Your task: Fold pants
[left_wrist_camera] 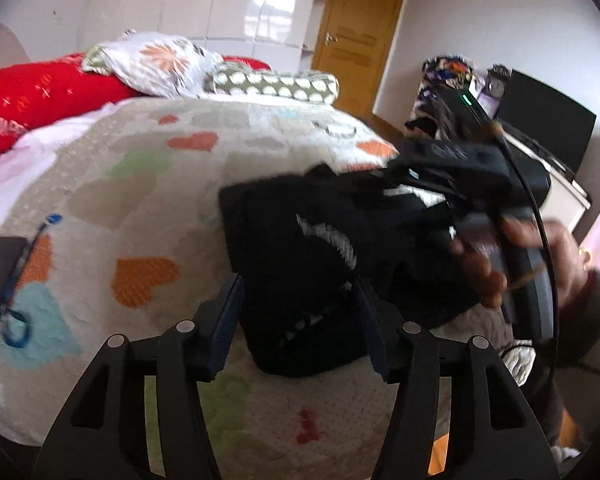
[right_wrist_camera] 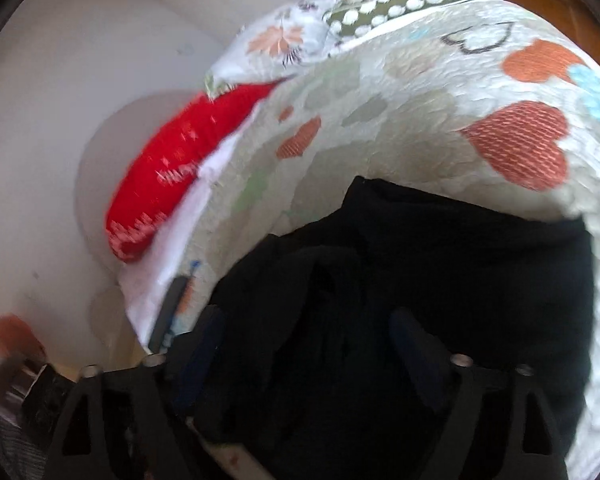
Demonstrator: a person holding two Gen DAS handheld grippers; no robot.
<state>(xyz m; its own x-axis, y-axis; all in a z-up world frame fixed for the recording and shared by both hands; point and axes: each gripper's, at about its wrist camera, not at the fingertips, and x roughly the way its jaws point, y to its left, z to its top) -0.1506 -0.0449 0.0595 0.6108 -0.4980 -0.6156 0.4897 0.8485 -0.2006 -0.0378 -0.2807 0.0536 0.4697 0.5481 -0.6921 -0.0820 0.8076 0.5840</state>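
Observation:
The black pants (left_wrist_camera: 300,248) lie bunched in a thick bundle on the heart-patterned quilt (left_wrist_camera: 140,184). My left gripper (left_wrist_camera: 300,320) is open, its fingers on either side of the bundle's near end. In the left wrist view the right gripper (left_wrist_camera: 452,176) reaches onto the bundle from the right, held by a hand (left_wrist_camera: 496,256). In the right wrist view the pants (right_wrist_camera: 460,264) fill the lower frame and my right gripper (right_wrist_camera: 308,344) stands open with dark cloth between its fingers. The views are blurred.
A red pillow (left_wrist_camera: 32,96), a floral pillow (left_wrist_camera: 160,60) and a dotted pillow (left_wrist_camera: 276,84) lie at the head of the bed. A dark flat object (left_wrist_camera: 0,288) lies at the quilt's left edge. A wooden door (left_wrist_camera: 356,36) and a black screen (left_wrist_camera: 548,120) stand behind.

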